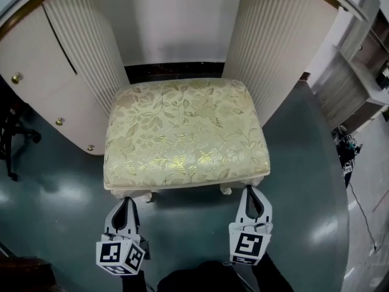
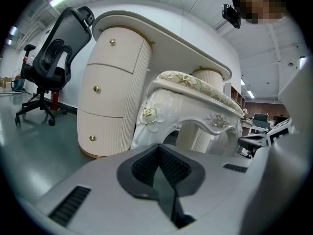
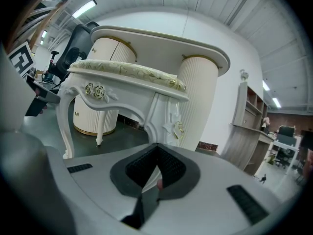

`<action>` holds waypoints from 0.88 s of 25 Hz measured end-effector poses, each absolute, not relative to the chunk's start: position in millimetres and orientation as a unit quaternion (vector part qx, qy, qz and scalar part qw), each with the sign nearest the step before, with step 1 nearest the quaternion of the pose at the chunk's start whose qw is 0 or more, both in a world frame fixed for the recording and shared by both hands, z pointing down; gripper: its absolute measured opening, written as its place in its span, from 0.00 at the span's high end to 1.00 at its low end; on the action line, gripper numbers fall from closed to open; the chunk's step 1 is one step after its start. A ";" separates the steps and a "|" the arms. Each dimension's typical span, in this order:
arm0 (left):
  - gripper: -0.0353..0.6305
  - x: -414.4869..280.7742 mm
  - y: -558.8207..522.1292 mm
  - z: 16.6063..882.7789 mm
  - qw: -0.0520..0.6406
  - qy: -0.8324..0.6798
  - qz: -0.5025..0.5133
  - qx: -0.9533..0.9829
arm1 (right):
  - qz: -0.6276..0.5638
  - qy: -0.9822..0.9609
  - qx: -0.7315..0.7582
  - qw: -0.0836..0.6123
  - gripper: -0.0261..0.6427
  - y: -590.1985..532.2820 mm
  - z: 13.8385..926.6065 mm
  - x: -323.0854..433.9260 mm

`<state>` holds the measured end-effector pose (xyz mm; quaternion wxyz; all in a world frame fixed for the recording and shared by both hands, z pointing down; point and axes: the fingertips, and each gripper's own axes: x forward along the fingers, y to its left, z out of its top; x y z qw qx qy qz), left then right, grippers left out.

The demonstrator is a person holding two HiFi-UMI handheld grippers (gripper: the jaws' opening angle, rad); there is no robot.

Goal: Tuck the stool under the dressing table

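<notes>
Standing just beyond left gripper (image 1: 125, 202), right gripper (image 1: 251, 191): stool (image 1: 185, 132).

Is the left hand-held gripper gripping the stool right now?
No, the left hand-held gripper has its jaws together on nothing, with the stool standing ahead of it.

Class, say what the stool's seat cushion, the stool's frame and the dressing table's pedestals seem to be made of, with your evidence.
Seat cushion: woven fabric, cream with a shiny gold leaf pattern, probably brocade.
Stool frame: glossy white with carved scrolls and rosettes; painted wood or moulded resin, unclear which.
Pedestals: cream ribbed panels, likely painted board; the knobs look like brass.
</notes>
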<state>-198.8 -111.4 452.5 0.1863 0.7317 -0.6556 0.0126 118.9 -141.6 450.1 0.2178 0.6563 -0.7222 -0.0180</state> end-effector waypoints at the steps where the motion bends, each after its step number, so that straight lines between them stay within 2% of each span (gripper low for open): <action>1: 0.94 -198.4 -110.8 452.8 0.186 -0.656 0.010 0.731 | -0.015 -0.723 0.657 0.214 0.95 -141.9 450.8 119.6; 22: 0.94 -198.2 -118.3 461.4 0.161 -0.664 -0.020 0.730 | -0.039 -0.716 0.667 0.201 0.95 -153.6 454.3 118.3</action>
